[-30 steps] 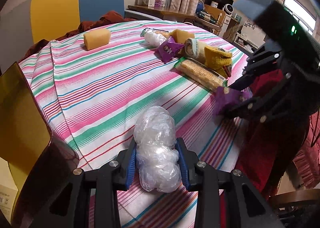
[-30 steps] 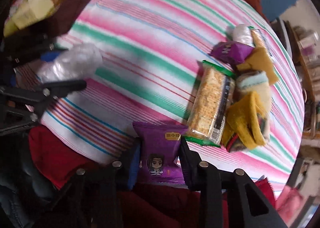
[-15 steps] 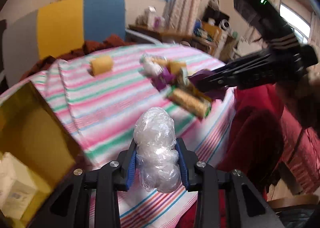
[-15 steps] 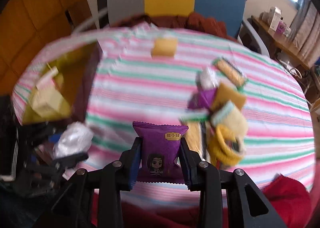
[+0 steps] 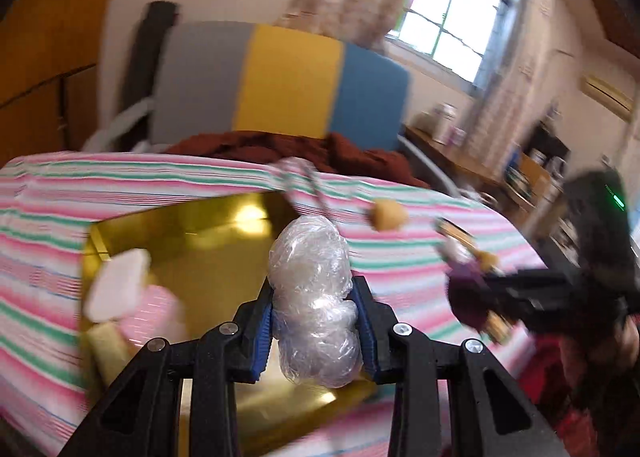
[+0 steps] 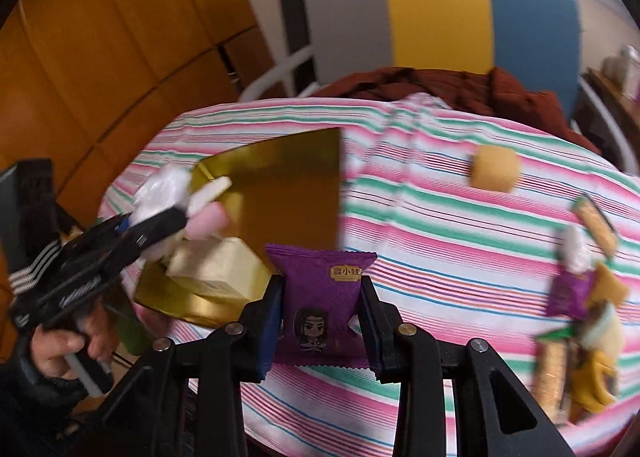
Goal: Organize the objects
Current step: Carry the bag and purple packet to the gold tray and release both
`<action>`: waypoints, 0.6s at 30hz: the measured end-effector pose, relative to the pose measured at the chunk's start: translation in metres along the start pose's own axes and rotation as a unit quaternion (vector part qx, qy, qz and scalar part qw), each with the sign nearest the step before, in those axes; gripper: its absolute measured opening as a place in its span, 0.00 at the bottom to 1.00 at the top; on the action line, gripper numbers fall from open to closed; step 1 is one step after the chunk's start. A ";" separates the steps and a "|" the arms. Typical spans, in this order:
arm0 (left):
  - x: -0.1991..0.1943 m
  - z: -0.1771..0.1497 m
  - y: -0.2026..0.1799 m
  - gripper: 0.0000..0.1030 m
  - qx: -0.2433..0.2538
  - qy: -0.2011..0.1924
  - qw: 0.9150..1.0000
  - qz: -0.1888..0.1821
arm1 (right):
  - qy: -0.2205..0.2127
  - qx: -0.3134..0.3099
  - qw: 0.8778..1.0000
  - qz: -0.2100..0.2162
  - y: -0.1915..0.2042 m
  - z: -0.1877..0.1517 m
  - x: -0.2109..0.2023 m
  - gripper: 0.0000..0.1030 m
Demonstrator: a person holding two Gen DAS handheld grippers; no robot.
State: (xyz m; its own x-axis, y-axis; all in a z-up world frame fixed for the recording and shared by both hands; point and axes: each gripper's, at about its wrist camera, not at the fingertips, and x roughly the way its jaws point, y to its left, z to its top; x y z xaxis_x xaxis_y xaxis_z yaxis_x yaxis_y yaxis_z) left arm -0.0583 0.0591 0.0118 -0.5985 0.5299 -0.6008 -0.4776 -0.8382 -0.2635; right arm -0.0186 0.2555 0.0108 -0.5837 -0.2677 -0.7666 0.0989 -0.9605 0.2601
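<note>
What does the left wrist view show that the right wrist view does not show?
Only the left wrist view shows the window and the right gripper from outside. Only the right wrist view shows the print on the purple snack packet, the person's hand and the snack pile. Both show the gold box, the clear plastic bundle, the yellow sponge and the striped tablecloth.

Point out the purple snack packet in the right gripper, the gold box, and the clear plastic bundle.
purple snack packet point(image 6: 320, 297): right wrist view, middle of its front.
gold box point(image 5: 224, 249): left wrist view, bare inner wall.
clear plastic bundle point(image 5: 312, 297): left wrist view, middle of the crumpled wrap.
</note>
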 end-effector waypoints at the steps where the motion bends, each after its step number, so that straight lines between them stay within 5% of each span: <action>1: 0.000 0.004 0.008 0.35 -0.006 -0.002 1.000 0.011 | 0.001 -0.002 1.000 0.006 0.006 0.002 0.006 0.35; 9: 0.016 0.025 0.051 0.42 -0.037 0.001 0.997 0.069 | 0.031 -0.014 0.999 0.028 0.039 0.006 0.049 0.40; 13: 0.017 0.017 0.062 0.47 -0.058 0.007 0.995 0.078 | 0.040 -0.013 0.999 0.034 0.046 -0.001 0.056 0.52; 18: 0.013 0.003 0.062 0.47 -0.069 0.015 0.992 0.103 | 0.040 -0.018 0.999 0.021 0.048 -0.008 0.059 0.55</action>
State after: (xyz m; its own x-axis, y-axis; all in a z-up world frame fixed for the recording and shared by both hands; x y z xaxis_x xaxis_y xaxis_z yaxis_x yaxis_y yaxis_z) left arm -0.0977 0.0142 -0.0107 -0.6533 0.3425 -0.6752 -0.2525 -0.9393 -0.2321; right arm -0.0414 0.1932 -0.0266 -0.5121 -0.3118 -0.8003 0.1510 -0.9500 0.2734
